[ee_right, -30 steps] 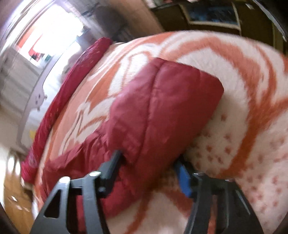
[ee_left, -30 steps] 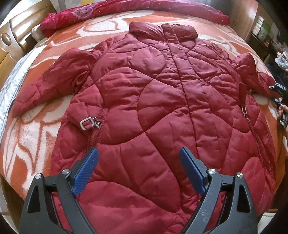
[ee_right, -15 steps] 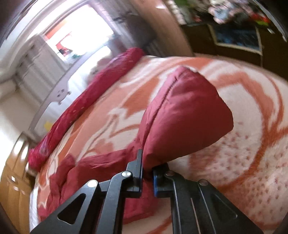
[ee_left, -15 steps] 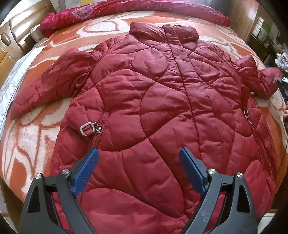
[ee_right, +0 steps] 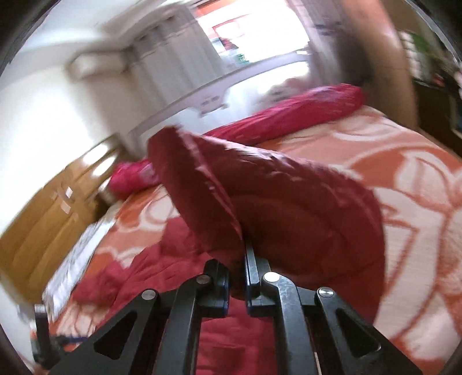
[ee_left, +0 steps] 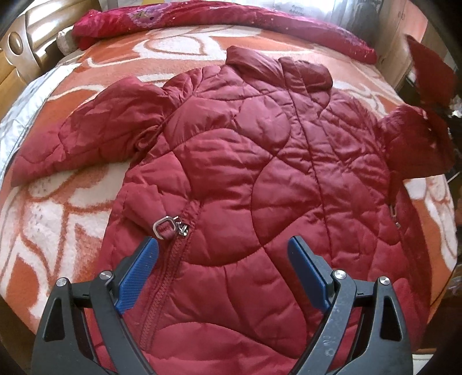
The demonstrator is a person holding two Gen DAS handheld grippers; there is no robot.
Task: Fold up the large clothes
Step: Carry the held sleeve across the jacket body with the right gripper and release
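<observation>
Right gripper is clamped on the jacket's sleeve, lifted for folding inward, while left gripper hovers open above the jacket

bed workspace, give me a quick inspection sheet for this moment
surface: bed covered by an orange and white patterned blanket.
job's things: red quilted jacket lies spread flat, collar away from the left camera; left sleeve rests on the blanket; right sleeve is lifted off the bed.
clutter: rolled pink-red quilt along the far edge of the bed.
grippers: left gripper open, over the jacket's lower part, holding nothing; right gripper shut on the right sleeve.
cables: nothing seen.
surroundings: wooden cabinet, bright window; right view is motion-blurred.
</observation>
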